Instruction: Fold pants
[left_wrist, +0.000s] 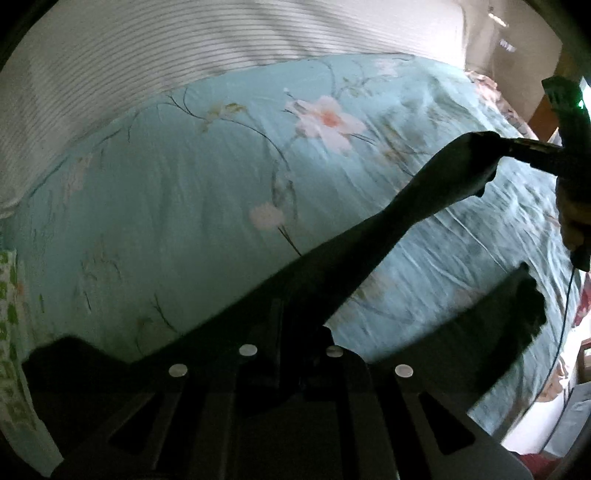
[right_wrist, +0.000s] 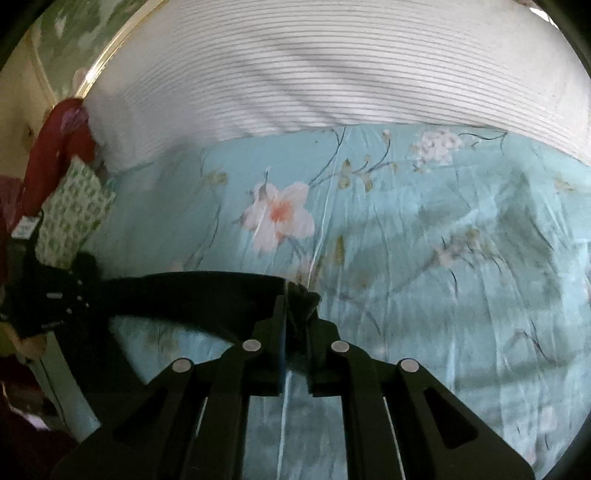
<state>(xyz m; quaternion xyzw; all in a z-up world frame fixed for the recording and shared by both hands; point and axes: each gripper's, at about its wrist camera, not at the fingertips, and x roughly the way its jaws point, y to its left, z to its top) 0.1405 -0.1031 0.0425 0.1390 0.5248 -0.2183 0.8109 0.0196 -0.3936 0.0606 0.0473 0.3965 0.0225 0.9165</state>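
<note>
The dark, limp fabric pants (left_wrist: 369, 240) hang stretched in the air above the pale blue floral bedsheet (left_wrist: 166, 192); their long axis runs between the two tools (neither nearer); the left gripper (left_wrist: 295, 354) pinches one end, the right gripper (right_wrist: 295, 317) pinches the other; both ends must be brought together.

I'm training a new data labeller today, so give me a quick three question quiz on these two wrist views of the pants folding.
1. True or false: both grippers are shut on the dark fabric pants.
2. Which pattern covers the turquoise bedsheet? A stripes, B flowers, C checks.
3. Fill in: the pants are stretched ____ the left gripper and the right gripper.

Key: 1 true. 2 B. 3 between.
</note>
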